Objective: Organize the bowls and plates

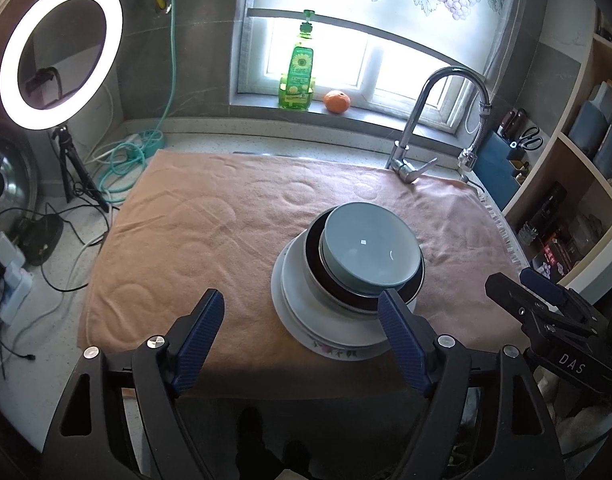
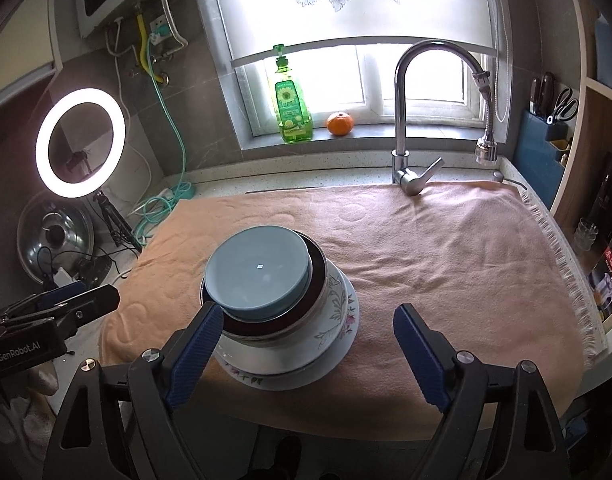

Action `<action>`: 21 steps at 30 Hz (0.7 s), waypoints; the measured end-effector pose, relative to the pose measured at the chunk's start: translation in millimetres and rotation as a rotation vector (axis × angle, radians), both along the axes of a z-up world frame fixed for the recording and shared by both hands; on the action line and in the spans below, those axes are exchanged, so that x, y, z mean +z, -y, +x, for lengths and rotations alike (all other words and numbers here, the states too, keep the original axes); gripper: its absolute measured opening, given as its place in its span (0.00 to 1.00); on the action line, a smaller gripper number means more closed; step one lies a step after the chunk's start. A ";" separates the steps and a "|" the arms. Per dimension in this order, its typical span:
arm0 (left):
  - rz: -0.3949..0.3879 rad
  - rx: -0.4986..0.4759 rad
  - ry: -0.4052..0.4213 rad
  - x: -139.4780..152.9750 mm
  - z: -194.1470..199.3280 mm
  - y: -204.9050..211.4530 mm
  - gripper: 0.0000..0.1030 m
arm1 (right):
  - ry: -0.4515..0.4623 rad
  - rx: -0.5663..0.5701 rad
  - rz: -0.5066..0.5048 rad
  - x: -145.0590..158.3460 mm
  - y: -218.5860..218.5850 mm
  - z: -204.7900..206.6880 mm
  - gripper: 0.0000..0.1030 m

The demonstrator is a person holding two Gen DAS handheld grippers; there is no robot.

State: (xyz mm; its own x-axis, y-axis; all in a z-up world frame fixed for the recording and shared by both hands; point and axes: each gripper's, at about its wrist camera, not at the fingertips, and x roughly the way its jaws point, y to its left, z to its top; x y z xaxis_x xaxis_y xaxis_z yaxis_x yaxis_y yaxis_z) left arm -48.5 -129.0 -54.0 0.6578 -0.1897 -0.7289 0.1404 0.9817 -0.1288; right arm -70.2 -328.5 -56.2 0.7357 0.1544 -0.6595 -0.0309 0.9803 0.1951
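Green soap bottle (image 2: pixel 291 110) beside orange (image 2: pixel 340 123) on windowsill (image 2: pixel 426 133)

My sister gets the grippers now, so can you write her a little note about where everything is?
Left gripper: open, holding nothing.
Right gripper: open, holding nothing.
Dishes: one stack on the towel; blue-grey bowl on top, nested in a dark bowl, then a flowered bowl, plates underneath.
Done: all visible dishes stacked.
Left: probably nothing; check the stack sits steady.
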 end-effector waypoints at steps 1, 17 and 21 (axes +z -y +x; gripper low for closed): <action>0.006 0.000 0.004 0.1 -1.2 0.3 0.77 | 0.002 -0.003 0.006 0.7 0.5 -0.5 0.82; 0.017 0.001 0.011 2.8 0.1 -4.1 0.77 | 0.008 -0.010 0.015 5.2 -2.6 1.6 0.82; 0.021 -0.002 0.016 3.8 -0.3 -4.4 0.77 | 0.004 -0.010 0.015 6.2 -4.8 3.1 0.82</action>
State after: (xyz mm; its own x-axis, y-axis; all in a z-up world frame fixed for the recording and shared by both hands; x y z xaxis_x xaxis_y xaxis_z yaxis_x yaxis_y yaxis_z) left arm -48.8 -124.6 -50.2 0.6692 -0.1763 -0.7219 0.1445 0.9838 -0.1062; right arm -67.1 -323.6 -50.0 0.7399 0.1574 -0.6540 -0.0222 0.9774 0.2101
